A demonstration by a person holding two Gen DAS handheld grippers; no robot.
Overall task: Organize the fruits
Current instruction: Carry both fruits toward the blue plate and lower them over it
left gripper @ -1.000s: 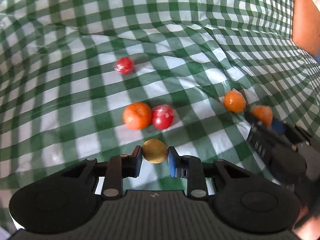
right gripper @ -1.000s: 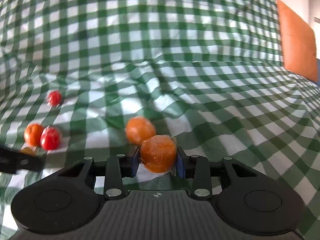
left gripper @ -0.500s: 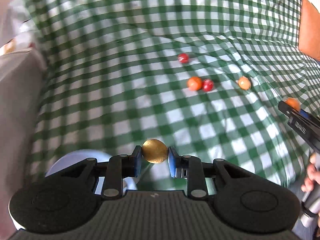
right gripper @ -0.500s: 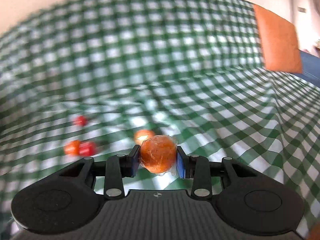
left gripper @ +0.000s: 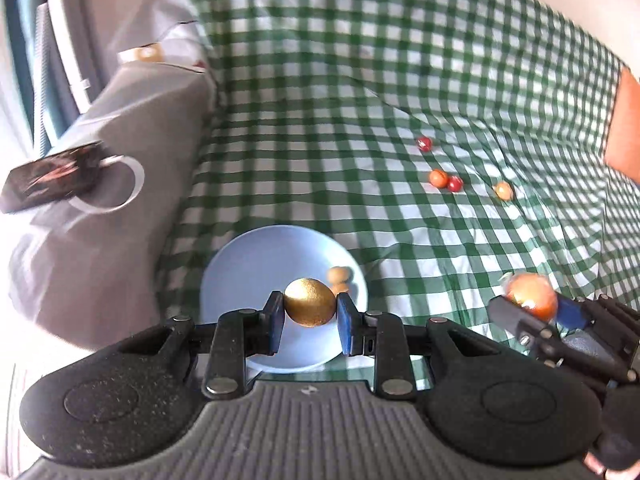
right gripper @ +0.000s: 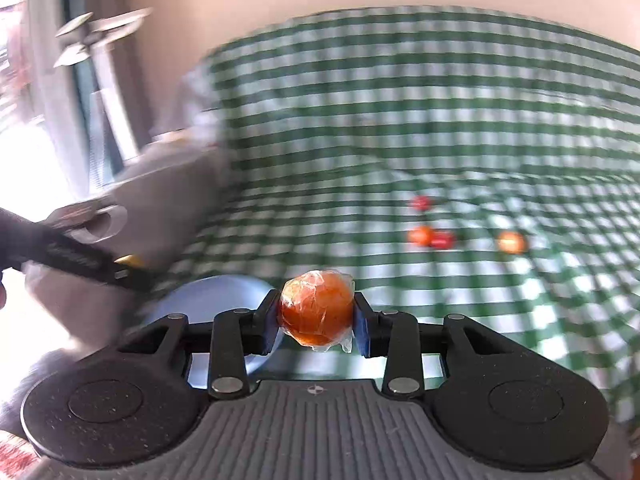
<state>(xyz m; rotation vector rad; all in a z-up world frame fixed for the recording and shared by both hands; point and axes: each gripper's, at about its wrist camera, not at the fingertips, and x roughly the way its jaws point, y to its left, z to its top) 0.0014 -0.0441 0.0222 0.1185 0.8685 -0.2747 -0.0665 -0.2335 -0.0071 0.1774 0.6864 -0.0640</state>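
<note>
The left hand-held gripper (left gripper: 310,307) clamps a golden fruit (left gripper: 309,302) above the blue plate (left gripper: 240,276); the right hand-held gripper (right gripper: 316,318) pinches a plastic-wrapped orange fruit (right gripper: 317,307) just beside that plate. Risk: round fruit may roll off the shallow rim, or the wrap may slip. Both are near-spherical, with no clear long axis. 4 fruits (left gripper: 444,179) lie on the checked cloth (left gripper: 400,80).

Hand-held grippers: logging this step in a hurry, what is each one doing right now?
Left hand-held gripper: shut on the golden fruit.
Right hand-held gripper: shut on the plastic-wrapped orange fruit.
</note>
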